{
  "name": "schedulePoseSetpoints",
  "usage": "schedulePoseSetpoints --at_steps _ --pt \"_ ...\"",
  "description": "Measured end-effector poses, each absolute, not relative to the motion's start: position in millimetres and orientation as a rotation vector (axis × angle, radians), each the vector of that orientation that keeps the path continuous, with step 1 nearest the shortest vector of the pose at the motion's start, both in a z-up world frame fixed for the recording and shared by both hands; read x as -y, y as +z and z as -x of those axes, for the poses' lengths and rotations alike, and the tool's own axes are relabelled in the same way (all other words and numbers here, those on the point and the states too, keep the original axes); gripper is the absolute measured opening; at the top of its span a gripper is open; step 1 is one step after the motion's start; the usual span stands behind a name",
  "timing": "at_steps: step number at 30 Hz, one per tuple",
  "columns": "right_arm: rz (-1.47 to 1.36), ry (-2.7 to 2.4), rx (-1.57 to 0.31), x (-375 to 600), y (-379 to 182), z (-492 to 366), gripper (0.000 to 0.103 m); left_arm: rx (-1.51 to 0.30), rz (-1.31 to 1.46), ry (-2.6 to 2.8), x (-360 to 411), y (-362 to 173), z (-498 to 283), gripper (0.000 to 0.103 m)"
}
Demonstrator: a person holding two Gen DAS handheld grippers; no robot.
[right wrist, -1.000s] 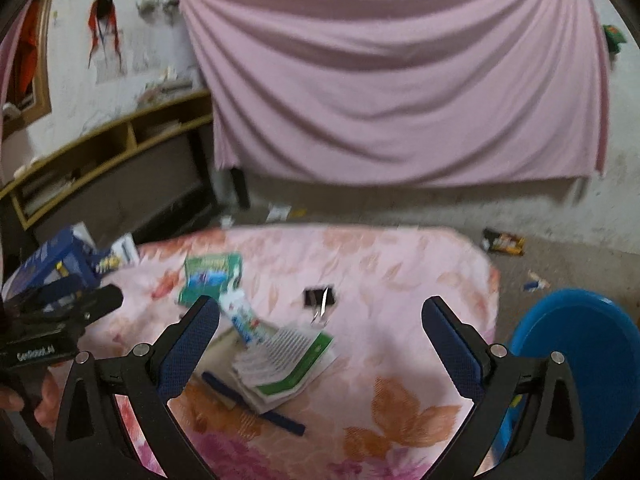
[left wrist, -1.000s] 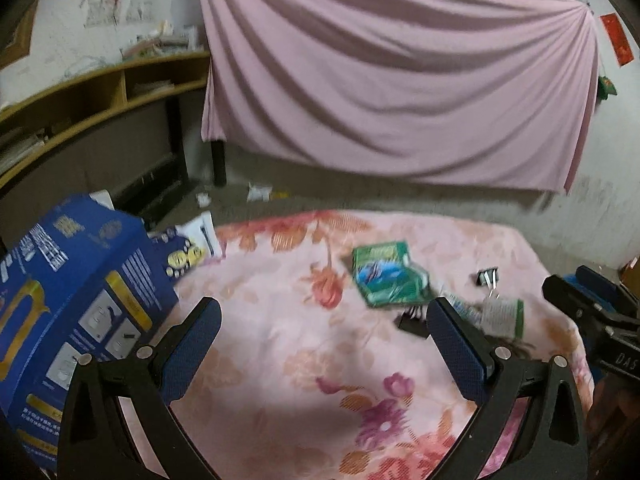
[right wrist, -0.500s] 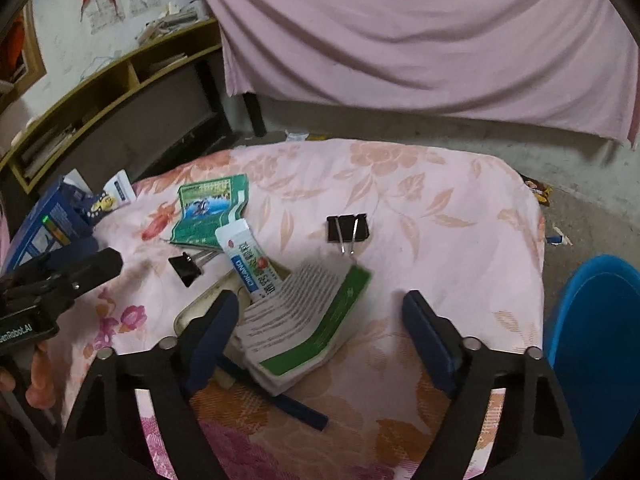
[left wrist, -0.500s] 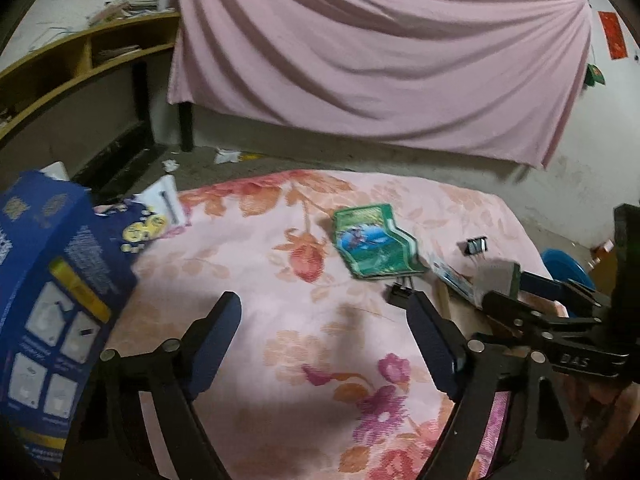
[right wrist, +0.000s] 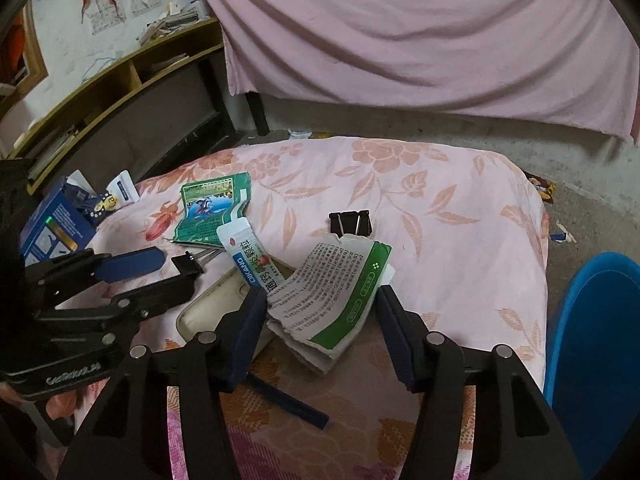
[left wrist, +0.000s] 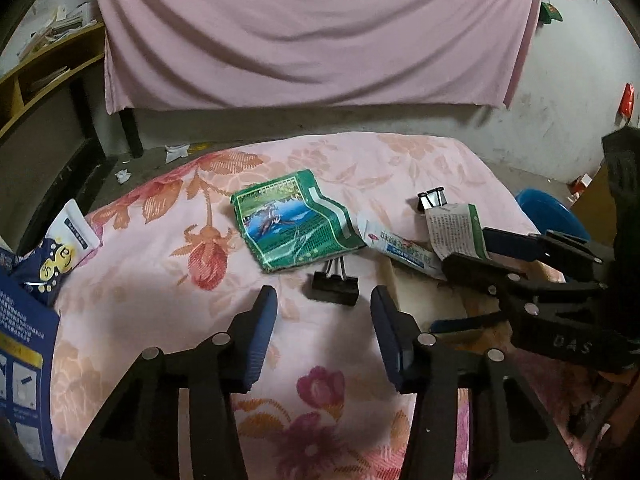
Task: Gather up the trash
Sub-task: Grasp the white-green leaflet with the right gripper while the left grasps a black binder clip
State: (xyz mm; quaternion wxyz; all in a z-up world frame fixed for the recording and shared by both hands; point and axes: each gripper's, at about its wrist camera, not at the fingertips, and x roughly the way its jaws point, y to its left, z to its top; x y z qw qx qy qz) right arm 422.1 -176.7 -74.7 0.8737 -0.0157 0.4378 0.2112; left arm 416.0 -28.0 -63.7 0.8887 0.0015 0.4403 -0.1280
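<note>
On the floral pink tablecloth [left wrist: 160, 312] lies litter. A black binder clip [left wrist: 334, 282] sits just ahead of my open left gripper [left wrist: 324, 316], in line with the gap between its fingers. Beyond it lie a crumpled green packet [left wrist: 292, 226], a white sachet [left wrist: 396, 244] and a second clip [left wrist: 430, 200]. My right gripper [right wrist: 320, 308] is open, its fingers on either side of a folded green-and-white leaflet [right wrist: 340, 280]. The sachet [right wrist: 250, 256] rests to the left of the leaflet. My left gripper [right wrist: 176, 270] shows at the left of the right wrist view.
A blue bin [right wrist: 596, 340] stands on the floor right of the table. A blue box [left wrist: 24, 340] and a white tube [left wrist: 68, 240] sit at the table's left edge. A pale flat tin [right wrist: 216, 312] and a blue stick [right wrist: 288, 400] lie under the leaflet. Shelves [right wrist: 120, 80] stand at the left.
Both grippers have come forward and down over the table, and their fingers stand closer together. The left now faces the near clip; the right now straddles the leaflet.
</note>
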Motion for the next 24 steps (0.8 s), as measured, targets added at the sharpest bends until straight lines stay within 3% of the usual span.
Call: schedulePoseSetpoints --at_steps 6,15,24 --pt "0.023 0.431 -0.906 181.5 -73.3 -421.4 0.054 -0.927 -0.037 -0.253 36.7 -71.0 -420.7 0.022" --pt "0.028 0.449 -0.853 183.8 -65.2 -412.0 0.054 -0.872 0.098 -0.276 11.6 -64.1 -400.4 0.021" --pt "-0.008 0.471 -0.631 196.6 -37.3 -383.4 0.054 -0.674 0.192 -0.277 2.5 -30.8 -365.7 0.021"
